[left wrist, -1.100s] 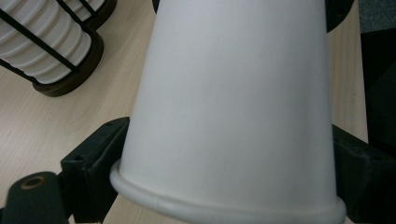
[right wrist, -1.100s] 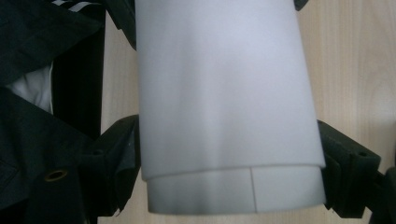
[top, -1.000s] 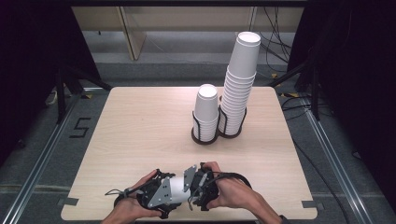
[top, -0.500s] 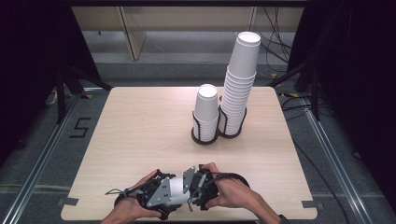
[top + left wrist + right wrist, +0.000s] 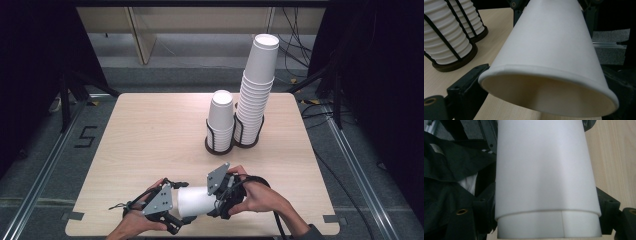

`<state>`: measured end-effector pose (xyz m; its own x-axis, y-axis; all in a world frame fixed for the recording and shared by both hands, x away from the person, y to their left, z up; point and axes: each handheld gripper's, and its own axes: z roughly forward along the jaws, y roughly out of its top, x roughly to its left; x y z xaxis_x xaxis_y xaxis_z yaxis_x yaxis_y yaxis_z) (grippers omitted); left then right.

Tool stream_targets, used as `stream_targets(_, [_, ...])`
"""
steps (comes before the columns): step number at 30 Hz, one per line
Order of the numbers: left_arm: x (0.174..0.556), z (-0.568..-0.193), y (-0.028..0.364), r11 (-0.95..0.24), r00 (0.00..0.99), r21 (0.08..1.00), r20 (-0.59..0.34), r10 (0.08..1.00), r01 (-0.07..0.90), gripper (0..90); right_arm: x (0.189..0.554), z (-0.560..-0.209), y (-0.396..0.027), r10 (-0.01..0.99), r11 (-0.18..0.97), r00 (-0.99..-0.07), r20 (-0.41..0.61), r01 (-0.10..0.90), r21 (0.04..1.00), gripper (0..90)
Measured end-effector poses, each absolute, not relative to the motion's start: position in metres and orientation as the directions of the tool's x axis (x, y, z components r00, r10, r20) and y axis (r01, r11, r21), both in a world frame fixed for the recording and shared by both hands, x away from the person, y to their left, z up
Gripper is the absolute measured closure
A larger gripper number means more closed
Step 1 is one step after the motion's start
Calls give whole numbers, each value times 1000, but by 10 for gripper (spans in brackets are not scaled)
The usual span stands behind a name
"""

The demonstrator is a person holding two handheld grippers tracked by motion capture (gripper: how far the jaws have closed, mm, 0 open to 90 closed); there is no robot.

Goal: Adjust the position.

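Cup (image 5: 196,201) lies sideways between the two tongs at the lower middle of the high view, just above the table (image 5: 150,145). Left tongs (image 5: 176,207) have just been opening, jaws loose beside the rim; right tongs (image 5: 220,200) clamp the cup's other end. Handover looks nearly done; placing it on a stack (image 5: 221,120) at upper right remains.

Floor mark (image 5: 86,136): a "5" in dark tape, at nine o'clock off the table (image 5: 150,130).
Cups: no print readable.
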<state>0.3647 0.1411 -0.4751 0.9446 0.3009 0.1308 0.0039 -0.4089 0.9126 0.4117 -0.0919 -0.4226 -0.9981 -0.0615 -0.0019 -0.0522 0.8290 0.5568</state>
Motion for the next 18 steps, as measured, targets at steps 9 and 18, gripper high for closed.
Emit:
stream_targets(9, [364,-468,142,-449,940,893,164,300,-13,111,412,-422,-95,-35,828,-999,-8,-34,560,234])
stream_targets(18, [360,-466,134,-524,934,852,189,303,-3,114,395,-416,-77,-50,890,-979,-197,-133,436,185])
